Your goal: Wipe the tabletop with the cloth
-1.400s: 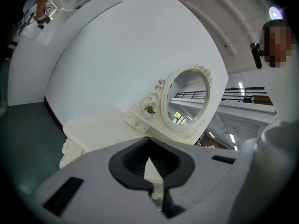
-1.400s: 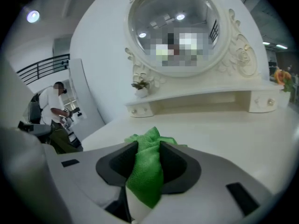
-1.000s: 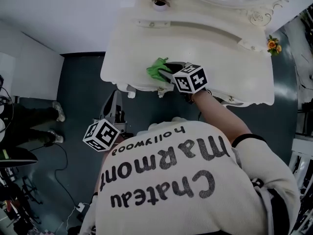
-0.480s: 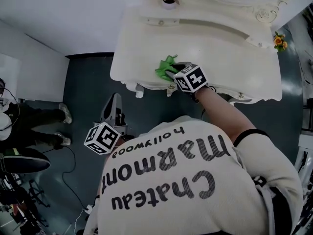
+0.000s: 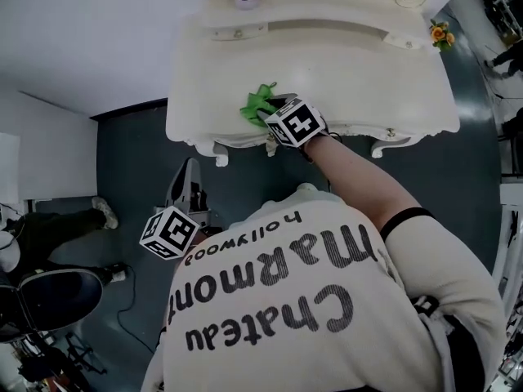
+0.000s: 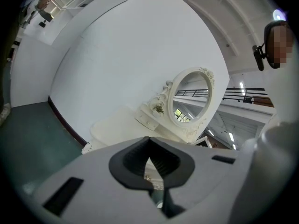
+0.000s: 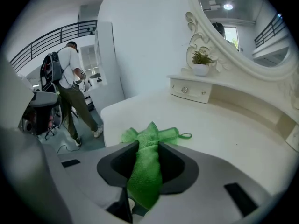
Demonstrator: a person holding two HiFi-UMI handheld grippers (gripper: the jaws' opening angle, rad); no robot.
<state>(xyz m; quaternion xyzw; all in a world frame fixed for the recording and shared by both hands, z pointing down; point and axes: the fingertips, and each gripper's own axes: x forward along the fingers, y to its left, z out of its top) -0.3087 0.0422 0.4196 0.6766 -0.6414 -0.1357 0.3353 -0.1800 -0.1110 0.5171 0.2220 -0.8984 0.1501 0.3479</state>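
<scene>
Right hand-held gripper: clenched on the green cloth. A folded strip of the cloth runs up between the two jaws. Its free end fans out flat on the white counter just ahead of the jaw tips. A small hanging loop lies to one side of the fan.

Cloth position, head view: on the counter top close to the front edge, left of the middle and nearer the front-left corner than the right one. The right forearm reaches in over the front edge.

Left hand-held gripper: clenched, jaws together, nothing between them. In the head view it hangs low beside the person's body over the dark floor, well apart from the counter.

Back edge of the counter: an oval mirror in a carved white frame. A small potted plant stands on a raised drawer unit with two knobs.

Back-right corner, head view: a small bunch of yellow flowers.

Right gripper view, background: a second person with a backpack stands on the floor past the counter's left end.
</scene>
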